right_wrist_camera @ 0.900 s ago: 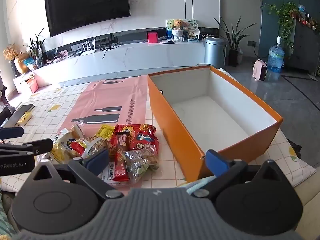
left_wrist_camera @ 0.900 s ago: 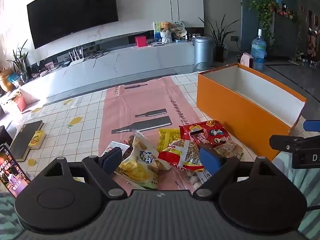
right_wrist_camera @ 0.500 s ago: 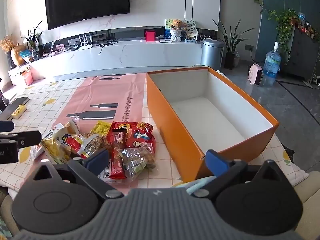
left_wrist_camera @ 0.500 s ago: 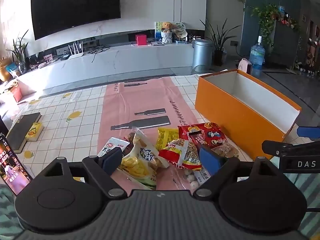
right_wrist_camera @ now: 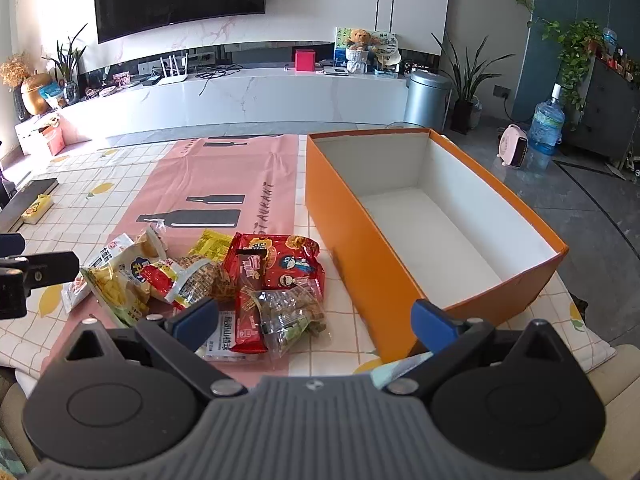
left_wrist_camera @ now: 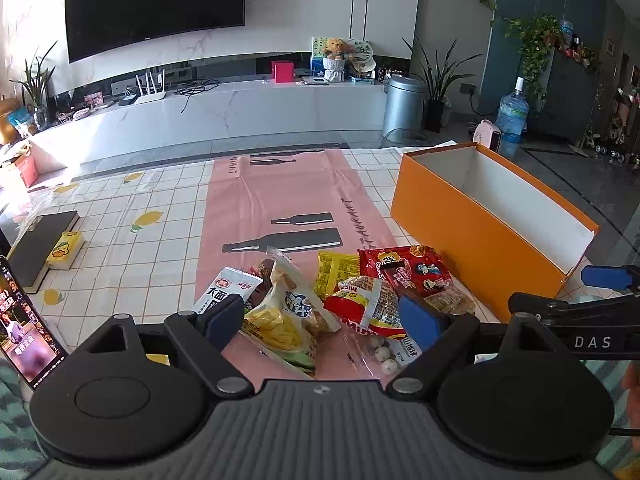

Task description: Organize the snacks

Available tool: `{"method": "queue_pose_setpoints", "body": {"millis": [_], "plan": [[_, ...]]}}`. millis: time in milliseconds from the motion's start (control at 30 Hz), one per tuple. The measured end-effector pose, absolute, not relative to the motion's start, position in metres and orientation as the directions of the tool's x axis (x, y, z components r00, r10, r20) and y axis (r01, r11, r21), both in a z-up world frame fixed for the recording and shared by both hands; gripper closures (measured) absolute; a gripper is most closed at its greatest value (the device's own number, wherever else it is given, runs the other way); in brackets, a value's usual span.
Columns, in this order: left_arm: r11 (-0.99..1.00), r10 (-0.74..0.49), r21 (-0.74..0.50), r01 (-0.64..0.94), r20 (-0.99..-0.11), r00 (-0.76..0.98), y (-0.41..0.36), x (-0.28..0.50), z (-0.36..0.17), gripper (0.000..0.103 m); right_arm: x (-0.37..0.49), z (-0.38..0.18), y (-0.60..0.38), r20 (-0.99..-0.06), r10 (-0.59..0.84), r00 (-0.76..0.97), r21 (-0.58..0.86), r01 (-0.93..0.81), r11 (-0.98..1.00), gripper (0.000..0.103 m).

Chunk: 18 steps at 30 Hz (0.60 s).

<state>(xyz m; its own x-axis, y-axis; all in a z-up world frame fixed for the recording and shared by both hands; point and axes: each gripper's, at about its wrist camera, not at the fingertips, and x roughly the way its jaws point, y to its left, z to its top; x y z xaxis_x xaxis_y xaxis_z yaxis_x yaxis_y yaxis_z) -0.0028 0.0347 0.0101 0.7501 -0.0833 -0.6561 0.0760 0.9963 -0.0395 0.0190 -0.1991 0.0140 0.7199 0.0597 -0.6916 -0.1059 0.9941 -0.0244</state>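
On table, change: both views pulled back slightly from snack pile [right_wrist_camera: 208,280]; nothing picked.
Jaws: left gripper [left_wrist_camera: 322,320] and right gripper [right_wrist_camera: 316,320] apart, empty.
Orange box [right_wrist_camera: 360,240]: still empty.

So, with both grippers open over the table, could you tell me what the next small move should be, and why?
Probably lower the right gripper onto the clear bag of snacks just ahead of it and close. Both grippers are open and hold nothing, the orange box is empty, and all the snacks lie in a pile beside it; that bag is at the near edge of the pile, close to the box.
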Motion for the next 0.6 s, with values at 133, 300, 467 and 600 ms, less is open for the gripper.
{"method": "queue_pose_setpoints", "body": {"millis": [133, 300, 467, 600], "plan": [[0.994, -0.103, -0.049, 0.095, -0.665, 0.739, 0.0326, -0.0004, 0.0087, 0.001, 0.0187, 0.0171, -0.1989, -0.686, 0.053, 0.726, -0.019, -0.091, 0.996, 0.004], [0.993, -0.105, -0.038, 0.108, -0.673, 0.732, 0.0311, 0.0018, 0.0067, 0.001, 0.0186, 0.0155, -0.1984, -0.682, 0.049, 0.730, -0.014, -0.080, 0.997, 0.004], [0.994, -0.103, -0.045, 0.098, -0.676, 0.730, 0.0316, 0.0026, 0.0099, 0.001, 0.0199, 0.0168, -0.1987, -0.686, 0.060, 0.725, 0.000, -0.082, 0.997, 0.004], [0.995, -0.094, -0.043, 0.088, -0.679, 0.728, 0.0320, 0.0021, 0.0075, 0.001, 0.0195, 0.0157, -0.1992, -0.684, 0.068, 0.726, 0.001, -0.092, 0.996, 0.004]]}}
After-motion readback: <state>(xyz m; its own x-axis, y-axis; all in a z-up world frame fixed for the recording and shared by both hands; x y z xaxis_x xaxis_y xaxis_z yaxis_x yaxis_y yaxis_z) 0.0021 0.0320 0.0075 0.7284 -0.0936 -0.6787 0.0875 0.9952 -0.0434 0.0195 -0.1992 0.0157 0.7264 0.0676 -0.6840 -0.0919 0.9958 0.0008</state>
